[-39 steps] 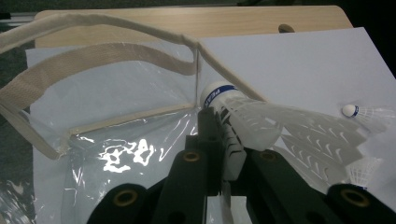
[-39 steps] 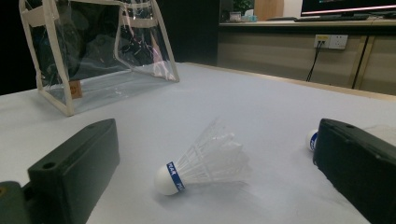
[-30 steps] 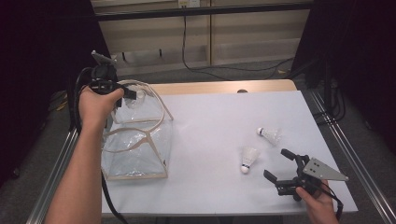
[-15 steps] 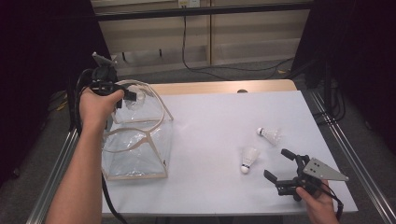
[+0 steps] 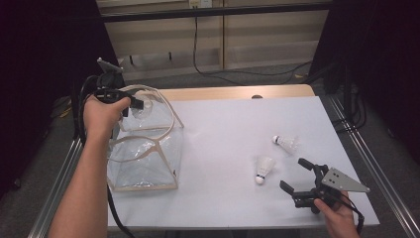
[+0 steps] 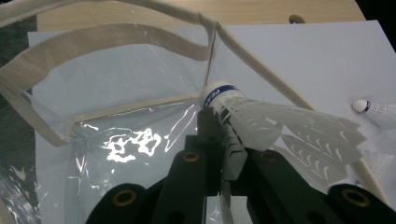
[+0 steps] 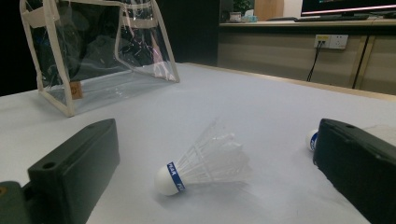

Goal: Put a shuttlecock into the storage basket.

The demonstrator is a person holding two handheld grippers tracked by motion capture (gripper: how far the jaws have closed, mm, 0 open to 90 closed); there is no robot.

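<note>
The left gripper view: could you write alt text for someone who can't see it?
A black claw is clamped on the feathers of a white shuttlecock with a blue-banded cork tip, held above the open top of a clear plastic bag with beige trim. The bag stands on a white table, where a second shuttlecock lies at the right edge.
</note>
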